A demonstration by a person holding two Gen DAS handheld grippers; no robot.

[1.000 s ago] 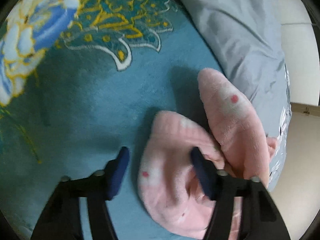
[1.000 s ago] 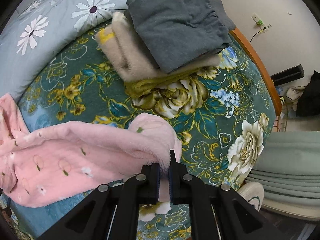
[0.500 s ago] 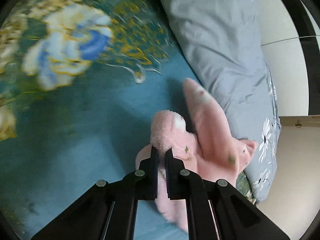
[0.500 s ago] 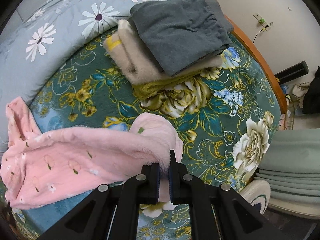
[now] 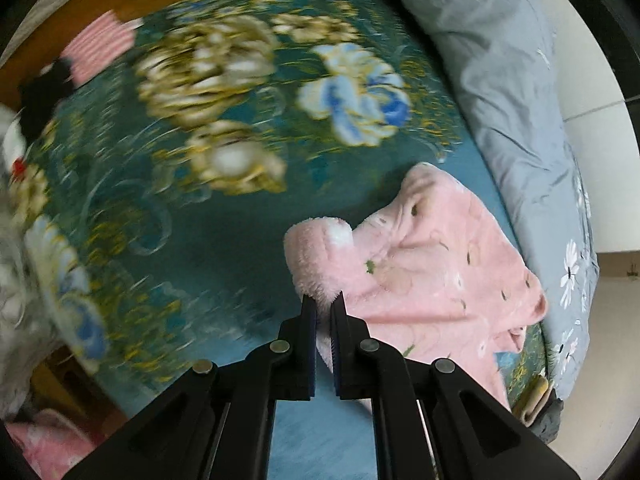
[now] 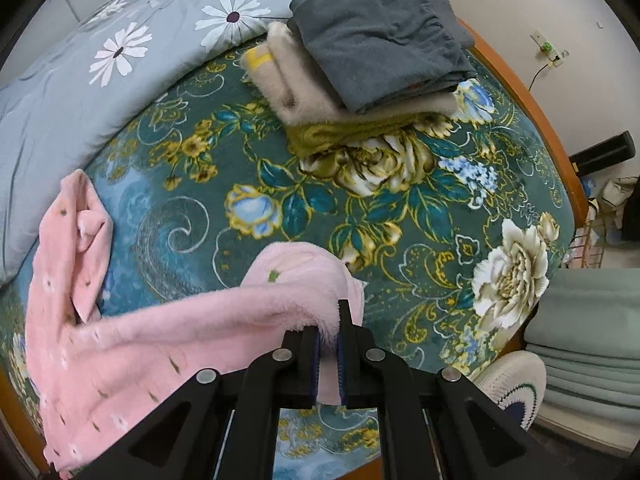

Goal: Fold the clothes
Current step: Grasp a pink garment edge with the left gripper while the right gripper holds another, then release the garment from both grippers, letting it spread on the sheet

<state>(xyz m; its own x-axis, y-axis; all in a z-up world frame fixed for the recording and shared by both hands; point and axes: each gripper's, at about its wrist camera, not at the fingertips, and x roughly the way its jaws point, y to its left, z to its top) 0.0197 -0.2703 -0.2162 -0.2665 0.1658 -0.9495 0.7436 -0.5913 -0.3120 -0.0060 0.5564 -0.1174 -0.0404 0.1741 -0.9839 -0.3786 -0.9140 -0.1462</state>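
Both grippers are clamped on the same pink fleece garment (image 6: 132, 344), which lies partly lifted over the floral blanket (image 6: 280, 184) of the bed. The left gripper (image 5: 324, 304) pinches a thick fluffy edge, its fingers (image 5: 309, 332) closed tight on the pile with fabric bulging just above them; the right gripper (image 6: 327, 320) does the same at another edge, and from there the cloth runs away to the left in a sagging band, with a loose end crumpled beside the grey daisy-print duvet (image 6: 80, 92). The step in hand looks like raising the garment by two points so it can be spread flat before the first fold. To do that well, the person should draw the two grippers apart until the held edge goes taut, then lift high enough for the hanging part to untwist. The crumpled end near the duvet is the likely trouble: if it stays bunched, it will be folded in as a lump, so a gentle shake or a drag across the blanket should open it. The garment is best laid down on the open stretch of blanket, well apart from the stack of folded clothes (image 6: 368, 52) at the far side, so that nothing there is disturbed. The left view is blurred, so details of the far edge of the bed cannot be told.
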